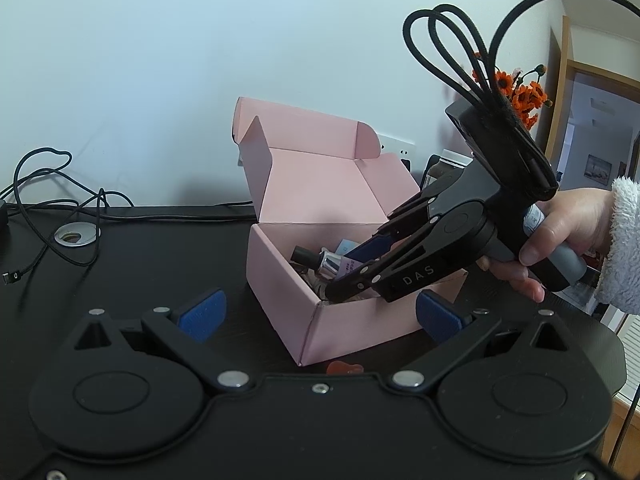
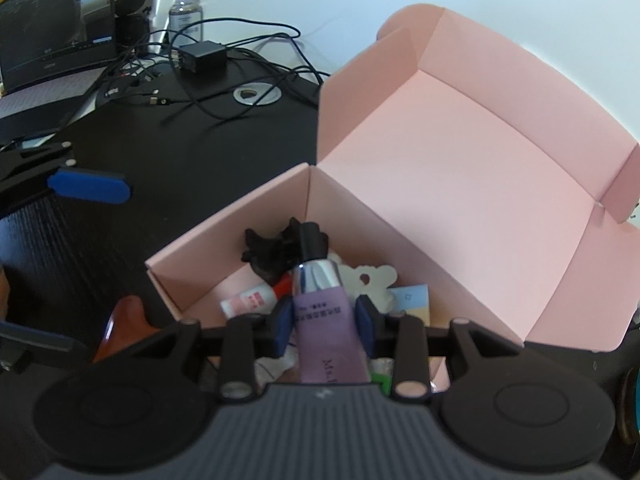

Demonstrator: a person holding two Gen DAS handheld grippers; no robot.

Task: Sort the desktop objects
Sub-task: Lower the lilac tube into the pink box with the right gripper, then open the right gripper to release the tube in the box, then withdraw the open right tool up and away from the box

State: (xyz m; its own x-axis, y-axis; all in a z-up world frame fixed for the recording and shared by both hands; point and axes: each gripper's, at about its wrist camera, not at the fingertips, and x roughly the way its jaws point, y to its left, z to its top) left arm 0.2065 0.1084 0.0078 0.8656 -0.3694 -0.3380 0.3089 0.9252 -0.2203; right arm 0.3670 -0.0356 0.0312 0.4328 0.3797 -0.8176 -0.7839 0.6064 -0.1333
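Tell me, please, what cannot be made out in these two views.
Purple tube, right wrist: lower end hidden by the right tool; whether its pads press it is unclear.
Orange item, left wrist: mostly behind the left tool.
Pink box contents, left wrist: screened by its near wall.

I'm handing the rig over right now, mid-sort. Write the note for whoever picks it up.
Left gripper: open, empty, hovering at the near corner of the pink box.
Right gripper: reaching down into the box, with the purple tube between its pads; I cannot tell whether they press on it.
Done: the black clip and the small red-and-white tube lie in the box, whose lid stands open.
Left: make sure the purple tube is released, then withdraw. An orange piece lies on the desk just outside the box and is probably next.
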